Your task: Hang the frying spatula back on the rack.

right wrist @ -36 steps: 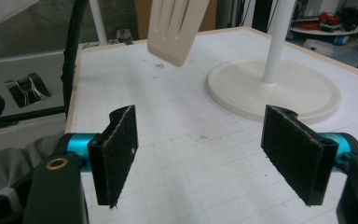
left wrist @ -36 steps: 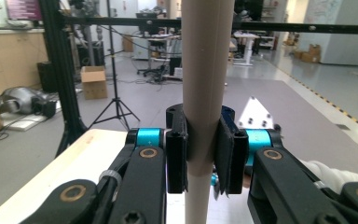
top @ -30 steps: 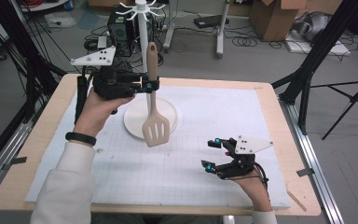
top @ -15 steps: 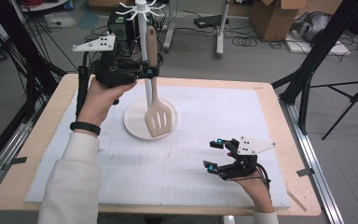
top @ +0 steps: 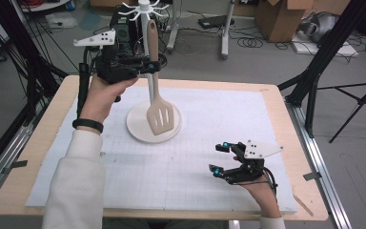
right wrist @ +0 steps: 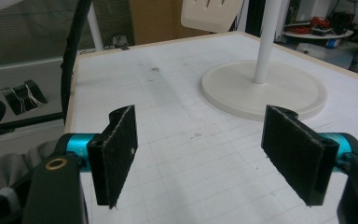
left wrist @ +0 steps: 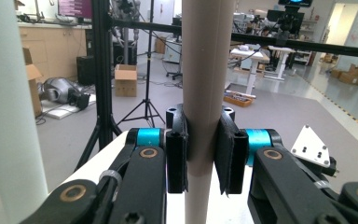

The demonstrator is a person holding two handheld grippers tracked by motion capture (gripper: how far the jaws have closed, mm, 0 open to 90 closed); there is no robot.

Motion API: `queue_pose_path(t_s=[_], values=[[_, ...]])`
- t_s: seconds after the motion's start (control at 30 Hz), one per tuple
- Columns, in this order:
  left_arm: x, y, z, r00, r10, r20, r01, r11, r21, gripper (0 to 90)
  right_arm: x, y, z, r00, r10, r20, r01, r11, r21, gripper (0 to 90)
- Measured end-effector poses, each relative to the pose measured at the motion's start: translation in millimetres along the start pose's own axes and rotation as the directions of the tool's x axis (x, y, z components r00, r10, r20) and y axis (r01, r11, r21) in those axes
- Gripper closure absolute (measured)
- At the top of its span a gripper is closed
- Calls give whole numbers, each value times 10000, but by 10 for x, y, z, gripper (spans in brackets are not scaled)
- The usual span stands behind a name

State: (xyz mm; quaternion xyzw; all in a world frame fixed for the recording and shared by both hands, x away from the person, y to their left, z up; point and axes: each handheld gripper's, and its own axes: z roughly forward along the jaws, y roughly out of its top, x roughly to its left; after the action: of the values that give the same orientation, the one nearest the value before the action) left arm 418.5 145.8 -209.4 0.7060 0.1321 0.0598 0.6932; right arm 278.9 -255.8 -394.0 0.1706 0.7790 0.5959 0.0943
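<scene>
Above the round white stand base (top: 140,130), the left claw (top: 151,67) clamps a beige slotted spatula's (top: 159,117) smooth round handle; the right claw (top: 220,158) rests wide, pads felt-like, on the gridded surface (top: 181,176).

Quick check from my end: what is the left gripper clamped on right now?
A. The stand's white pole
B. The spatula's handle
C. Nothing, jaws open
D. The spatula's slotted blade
B: the left gripper has its jaws pressed on the beige handle of the spatula, whose slotted blade hangs above the stand's round base.
</scene>
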Motion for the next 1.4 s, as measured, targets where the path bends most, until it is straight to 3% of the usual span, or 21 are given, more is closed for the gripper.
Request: queue_pose_path(t_s=[0.83, 1.4], values=[[66, 10, 38, 10000, -62, -1, 62, 9999, 112, 759, -8, -8, -2, 10000, 36, -76, -37, 9999, -96, 260], [234, -41, -9, 9992, -295, -283, 295, 9996, 6, 759, -9, -23, -3, 9999, 85, -86, -86, 9999, -66, 260]])
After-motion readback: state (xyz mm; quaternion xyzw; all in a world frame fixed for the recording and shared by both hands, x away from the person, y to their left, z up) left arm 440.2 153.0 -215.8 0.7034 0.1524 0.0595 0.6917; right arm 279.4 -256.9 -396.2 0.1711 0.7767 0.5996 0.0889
